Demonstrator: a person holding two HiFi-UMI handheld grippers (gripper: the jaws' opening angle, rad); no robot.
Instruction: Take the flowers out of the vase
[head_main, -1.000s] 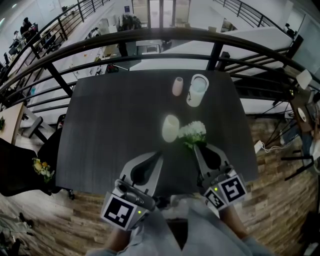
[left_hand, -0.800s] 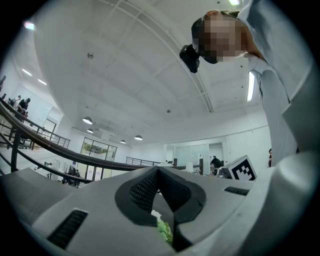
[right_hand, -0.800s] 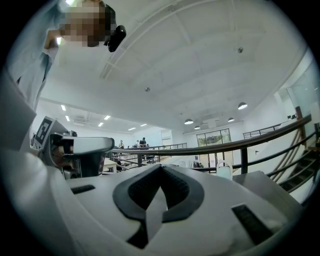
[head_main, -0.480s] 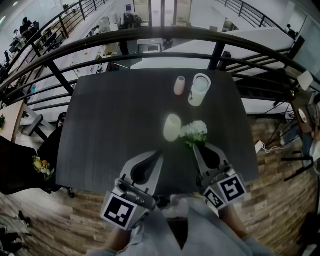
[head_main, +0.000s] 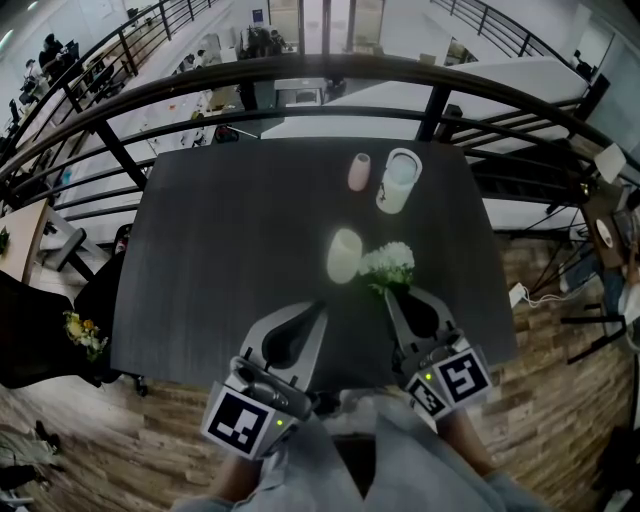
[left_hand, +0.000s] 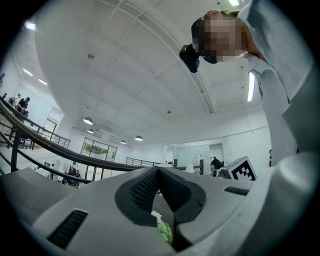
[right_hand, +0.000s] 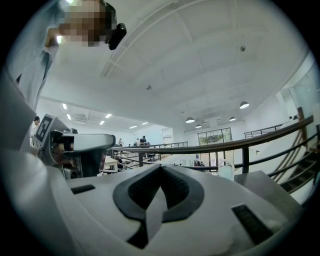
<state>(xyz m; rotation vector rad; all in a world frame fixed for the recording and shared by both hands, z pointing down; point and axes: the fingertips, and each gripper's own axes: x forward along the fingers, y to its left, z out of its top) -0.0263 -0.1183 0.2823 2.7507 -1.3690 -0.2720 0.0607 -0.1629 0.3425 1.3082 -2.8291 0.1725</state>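
Note:
A cream vase (head_main: 342, 256) stands upright on the dark table (head_main: 220, 260), with nothing in it. A bunch of white flowers with green stems (head_main: 388, 263) lies just right of the vase, at the tip of my right gripper (head_main: 389, 295). That gripper is shut; I cannot tell whether it touches the stems, and its own view shows the right gripper (right_hand: 160, 167) with nothing between the jaws. My left gripper (head_main: 318, 310) rests shut at the near table edge, short of the vase. In its own view the left gripper (left_hand: 159, 172) is shut, and the flowers (left_hand: 162, 229) show through the gap below the tips.
A pink cup (head_main: 357, 172) and a white mug (head_main: 396, 181) stand at the table's far side. A black railing (head_main: 300, 75) curves behind the table, with a drop to a lower floor beyond. Wooden floor lies on both sides of the table.

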